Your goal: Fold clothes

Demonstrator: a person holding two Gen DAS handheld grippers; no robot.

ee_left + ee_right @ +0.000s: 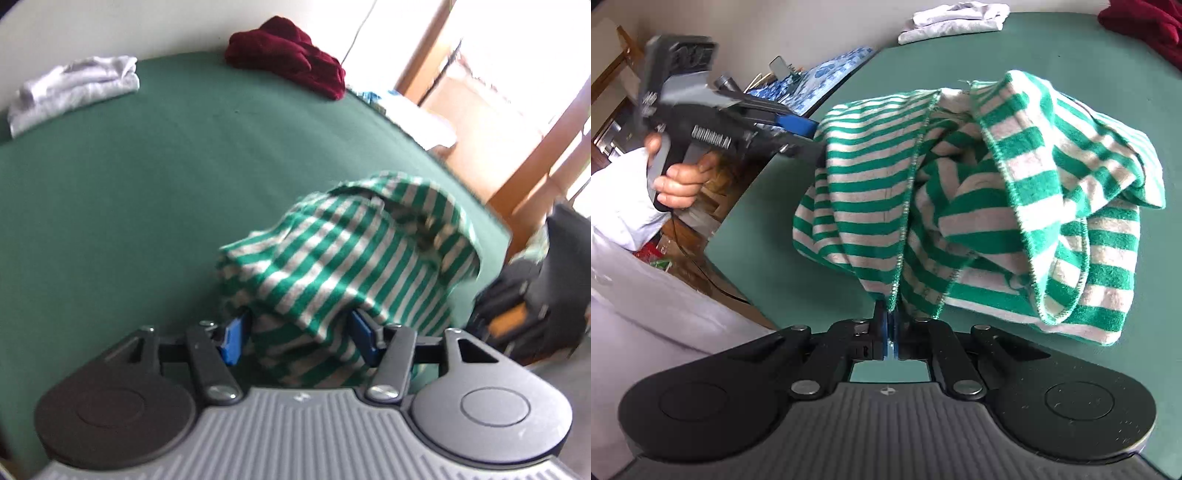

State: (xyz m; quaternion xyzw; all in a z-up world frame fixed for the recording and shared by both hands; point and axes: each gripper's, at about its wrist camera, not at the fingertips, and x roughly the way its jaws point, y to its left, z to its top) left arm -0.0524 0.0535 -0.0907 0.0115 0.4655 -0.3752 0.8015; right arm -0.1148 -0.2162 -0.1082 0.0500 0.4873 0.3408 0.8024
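Above the green counter [110, 192], at lower centre of the right wrist view, the right tool [889, 325] stands with its blue pads pressed together on a seamed edge of the green-and-white striped garment [979, 206]; the cloth hangs bunched and inside out across the middle and right of that frame, lifted off the counter surface; at upper left of the same view, the left tool [809, 129] reaches into the garment's far edge, gripped by a bare hand [679, 181], its tips hidden in the folds; seen from the left wrist view, that left tool [295, 338] has its blue pads set wide apart, with striped cloth draped over and between them, so whether it pinches anything cannot be told; the garment fills the centre right of this blurred frame; toward the upper left lies a folded white garment [74, 92] on the counter; at top centre sits a crumpled dark red garment [288, 55], well apart from the white one.
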